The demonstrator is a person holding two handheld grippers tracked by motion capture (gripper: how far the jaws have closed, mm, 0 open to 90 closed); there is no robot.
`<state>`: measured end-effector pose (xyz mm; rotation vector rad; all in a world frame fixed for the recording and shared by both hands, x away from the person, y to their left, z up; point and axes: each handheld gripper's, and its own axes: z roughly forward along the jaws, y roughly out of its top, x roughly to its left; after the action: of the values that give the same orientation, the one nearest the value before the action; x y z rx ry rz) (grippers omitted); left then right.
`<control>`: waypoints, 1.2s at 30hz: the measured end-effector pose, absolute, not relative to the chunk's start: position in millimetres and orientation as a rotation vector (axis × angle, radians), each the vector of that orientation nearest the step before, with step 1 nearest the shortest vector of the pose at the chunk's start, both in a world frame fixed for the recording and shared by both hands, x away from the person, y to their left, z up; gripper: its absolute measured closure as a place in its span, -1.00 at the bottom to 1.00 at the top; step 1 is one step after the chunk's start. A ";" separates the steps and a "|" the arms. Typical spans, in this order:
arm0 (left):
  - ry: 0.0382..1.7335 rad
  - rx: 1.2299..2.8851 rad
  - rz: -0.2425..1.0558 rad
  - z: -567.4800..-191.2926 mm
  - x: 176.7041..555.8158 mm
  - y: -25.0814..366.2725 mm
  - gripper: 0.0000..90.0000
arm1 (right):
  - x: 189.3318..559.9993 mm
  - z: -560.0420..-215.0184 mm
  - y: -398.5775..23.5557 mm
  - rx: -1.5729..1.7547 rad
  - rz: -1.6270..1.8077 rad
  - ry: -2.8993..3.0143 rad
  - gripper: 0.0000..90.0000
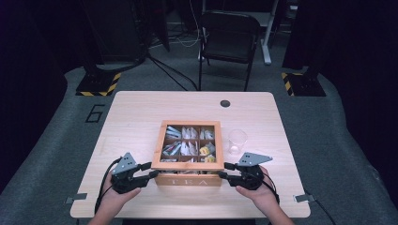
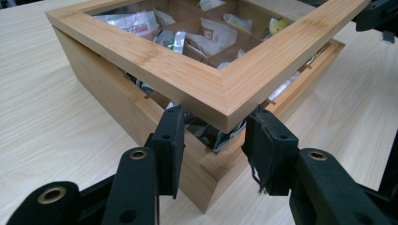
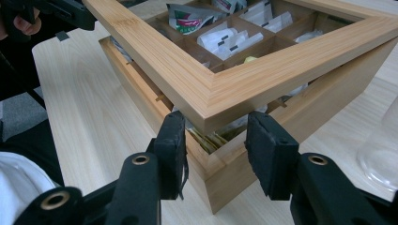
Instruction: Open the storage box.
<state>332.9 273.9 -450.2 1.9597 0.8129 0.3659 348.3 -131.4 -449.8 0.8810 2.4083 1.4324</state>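
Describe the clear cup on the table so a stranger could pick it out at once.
Start at the light wooden table and find the wooden tea box with the glass-paned lid at its middle. Just beside the box, on the side of the person's right hand, stands the clear cup. It is the only transparent, upright, empty thing there.

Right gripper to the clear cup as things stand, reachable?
Probably yes. The clear cup stands on bare table beside the tea box, just beyond the right gripper, with nothing between them. But both that one and the left gripper straddle the raised lid corners, so it would have to leave the lid first.
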 end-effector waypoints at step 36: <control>0.794 1.911 0.395 -409.6 346.3 276.6 0.25 | 363.0 -409.1 -130.2 0.888 1.433 2.346 0.15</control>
<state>346.3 276.6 -409.6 1.9110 0.7943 0.3951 363.0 -130.2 -409.1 0.8884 2.3457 1.4327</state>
